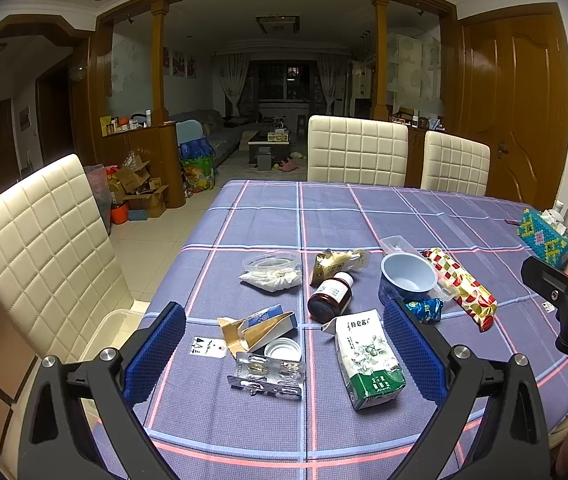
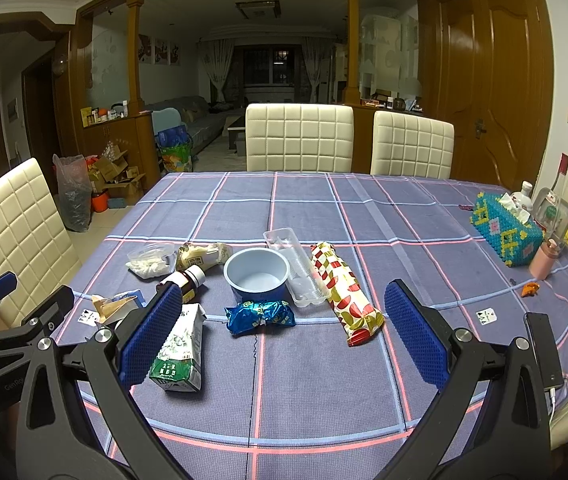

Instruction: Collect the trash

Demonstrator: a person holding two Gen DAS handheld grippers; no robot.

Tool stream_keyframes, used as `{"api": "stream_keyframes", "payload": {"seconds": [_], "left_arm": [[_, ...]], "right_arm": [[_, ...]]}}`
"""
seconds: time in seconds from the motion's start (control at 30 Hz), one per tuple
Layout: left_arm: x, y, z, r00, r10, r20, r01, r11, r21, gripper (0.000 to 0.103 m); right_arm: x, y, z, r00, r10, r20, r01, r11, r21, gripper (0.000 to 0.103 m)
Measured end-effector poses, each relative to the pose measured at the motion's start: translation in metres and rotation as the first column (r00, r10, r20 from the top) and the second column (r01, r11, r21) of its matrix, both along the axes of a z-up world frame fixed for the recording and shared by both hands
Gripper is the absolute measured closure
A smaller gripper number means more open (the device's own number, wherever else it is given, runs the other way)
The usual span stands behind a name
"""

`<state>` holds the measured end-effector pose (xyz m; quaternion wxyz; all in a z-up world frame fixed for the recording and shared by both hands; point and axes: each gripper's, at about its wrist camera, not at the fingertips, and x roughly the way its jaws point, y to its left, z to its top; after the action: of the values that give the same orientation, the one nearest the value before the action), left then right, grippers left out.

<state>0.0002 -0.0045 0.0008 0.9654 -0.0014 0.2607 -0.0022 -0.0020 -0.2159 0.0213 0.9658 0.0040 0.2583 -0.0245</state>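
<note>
Trash lies scattered on the plaid tablecloth (image 2: 303,380). In the left wrist view my left gripper (image 1: 284,352) stands open low over a silver blister pack (image 1: 268,376), a torn box (image 1: 258,328) and a green-and-white carton (image 1: 367,360). Behind them lie a brown bottle (image 1: 329,298), a blue bowl (image 1: 407,276) and a tissue-filled plastic tub (image 1: 272,270). My right gripper (image 2: 284,336) is open too, with a crumpled blue wrapper (image 2: 260,316) just ahead between its fingers. A red patterned wrapper (image 2: 343,296) and a clear tray (image 2: 295,272) lie beside the bowl (image 2: 256,276).
Cream chairs (image 2: 299,136) ring the table. A beaded tissue box (image 2: 507,228), a pink bottle (image 2: 543,260) and a phone (image 2: 543,348) sit along the right edge. A clear bin (image 1: 116,328) rests on the left chair. A plastic bag (image 2: 72,192) stands on the floor.
</note>
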Motion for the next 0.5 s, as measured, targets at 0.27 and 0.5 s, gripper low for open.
{"api": "stream_keyframes", "payload": {"seconds": [0.27, 0.5], "left_arm": [[0.0000, 0.0000, -0.0001, 1.000, 0.000, 0.000, 0.000, 1.000, 0.000, 0.006], [-0.0001, 0.0000, -0.0002, 1.000, -0.001, -0.001, 0.001, 1.000, 0.000, 0.006]], "right_arm": [[0.0004, -0.0002, 0.0001, 1.000, 0.000, -0.002, 0.000, 1.000, -0.001, 0.003], [0.0005, 0.0015, -0.0046, 1.000, 0.001, -0.004, -0.001, 1.000, 0.000, 0.003]]}}
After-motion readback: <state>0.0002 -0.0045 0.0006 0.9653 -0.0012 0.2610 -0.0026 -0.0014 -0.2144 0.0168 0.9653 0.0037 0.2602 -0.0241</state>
